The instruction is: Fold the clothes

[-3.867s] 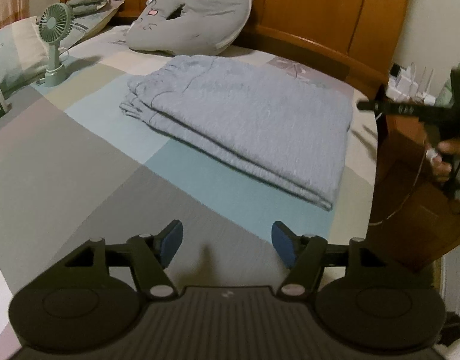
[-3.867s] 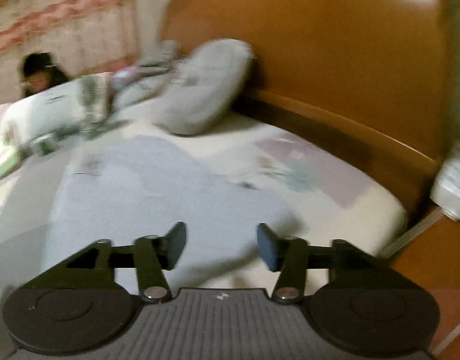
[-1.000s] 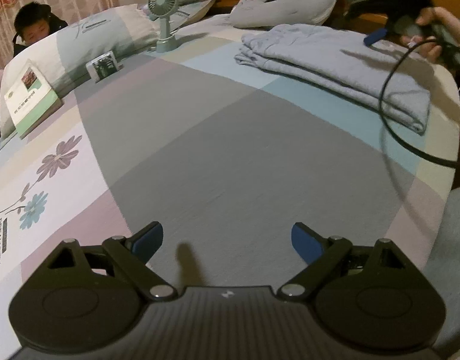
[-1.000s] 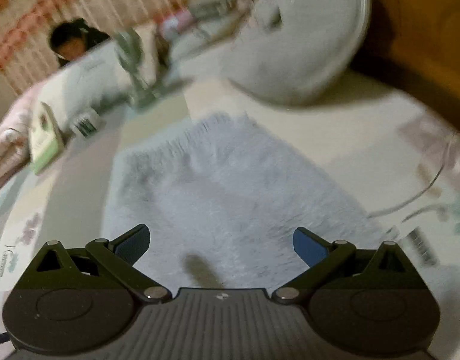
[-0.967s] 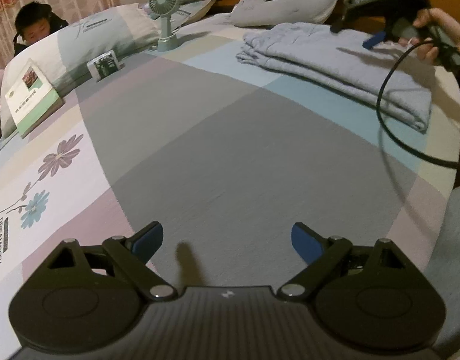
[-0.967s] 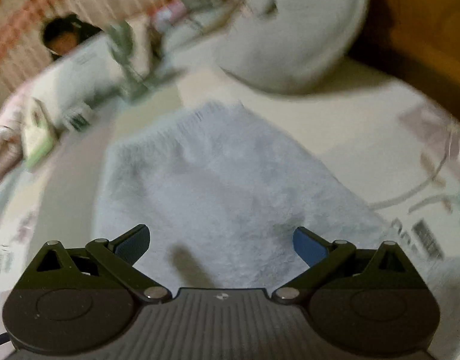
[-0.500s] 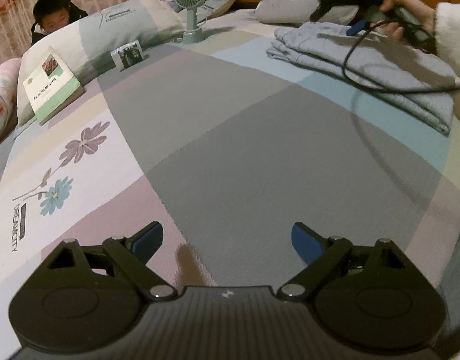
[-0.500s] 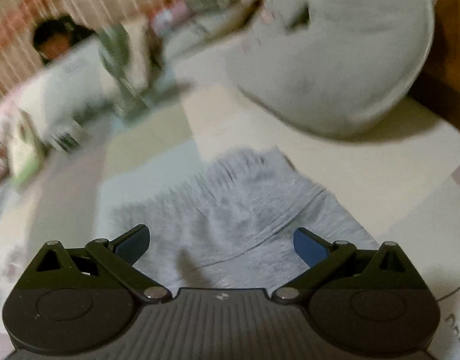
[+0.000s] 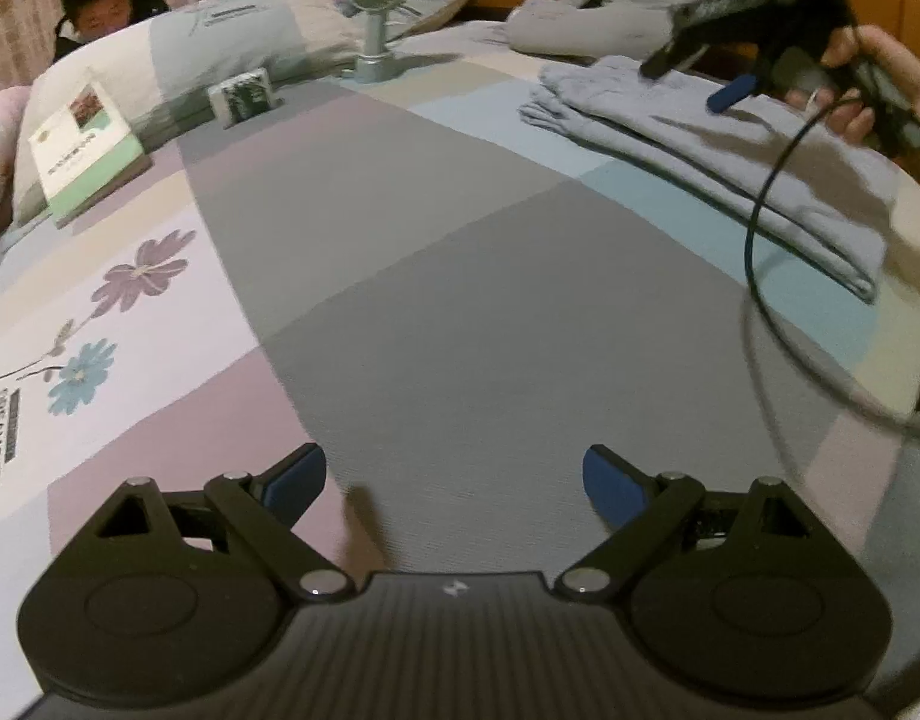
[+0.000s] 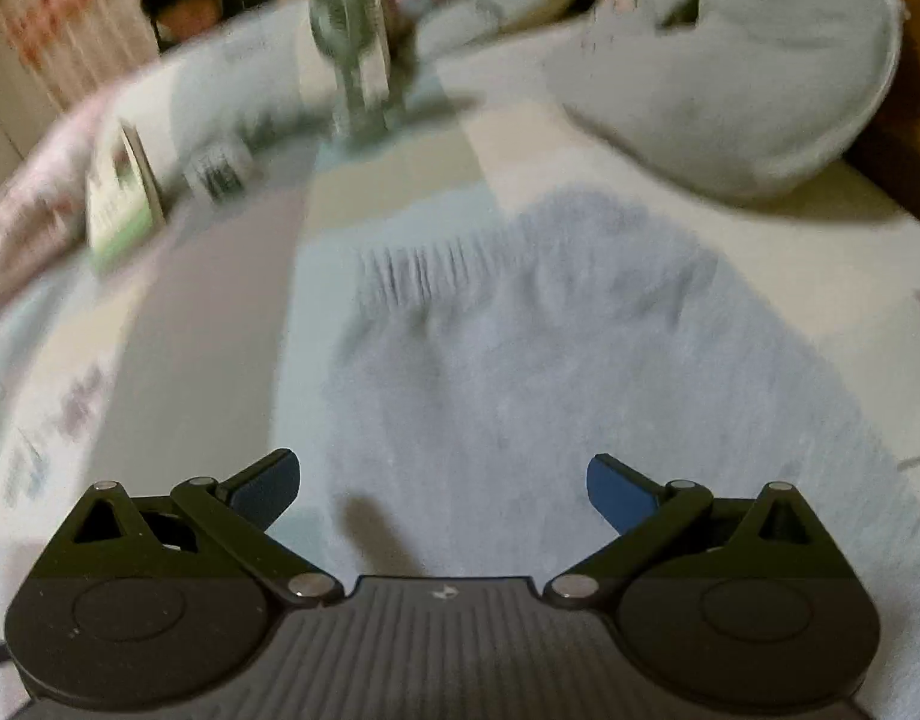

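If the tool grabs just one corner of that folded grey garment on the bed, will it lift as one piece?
Probably not. The folded grey knit garment looks soft, with loose stacked layers along its edge, so it would likely droop and unfold. It lies flat on the patchwork bedsheet, so it seems light.

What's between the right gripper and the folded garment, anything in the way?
Nothing visible. The right gripper is open and right over the grey garment, with only cloth between its fingers. The fan and the pillow stand well beyond the garment's far edge.
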A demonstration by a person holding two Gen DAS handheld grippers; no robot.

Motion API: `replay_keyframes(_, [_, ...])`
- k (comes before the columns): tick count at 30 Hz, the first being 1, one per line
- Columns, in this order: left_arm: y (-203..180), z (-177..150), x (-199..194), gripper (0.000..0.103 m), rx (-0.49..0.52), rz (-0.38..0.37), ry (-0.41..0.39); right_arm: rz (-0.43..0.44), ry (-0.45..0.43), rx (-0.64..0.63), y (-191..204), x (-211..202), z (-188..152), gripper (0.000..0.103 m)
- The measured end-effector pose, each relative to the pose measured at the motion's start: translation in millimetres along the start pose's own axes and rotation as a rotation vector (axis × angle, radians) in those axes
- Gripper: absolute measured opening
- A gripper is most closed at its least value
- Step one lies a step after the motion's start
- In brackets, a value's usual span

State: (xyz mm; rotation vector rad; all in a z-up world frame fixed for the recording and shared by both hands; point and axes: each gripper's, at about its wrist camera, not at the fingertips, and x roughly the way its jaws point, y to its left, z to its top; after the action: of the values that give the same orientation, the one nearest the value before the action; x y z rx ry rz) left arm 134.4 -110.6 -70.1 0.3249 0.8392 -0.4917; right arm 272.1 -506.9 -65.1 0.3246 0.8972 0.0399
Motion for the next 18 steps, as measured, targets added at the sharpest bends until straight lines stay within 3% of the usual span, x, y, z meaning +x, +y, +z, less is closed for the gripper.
replay_keyframes(3, [-3, 2, -7, 0.092, -0.003, -0.008, -0.006, -0.048, 0.008, -0.011, 12, -5, -4, 0.103])
replay_keyframes(8, [-7, 5, -20, 0.092, -0.007, -0.018, -0.017, 0.060, -0.038, -0.002, 32, -35, -24, 0.103])
replay_keyframes(12, [-10, 8, -30, 0.092, -0.011, -0.026, -0.026, 0.014, 0.025, -0.014, 34, -19, -47, 0.103])
replay_keyframes(18, [-18, 6, -43, 0.092, 0.022, -0.005, -0.030, 0.084, -0.071, 0.032, 37, -72, -82, 0.103])
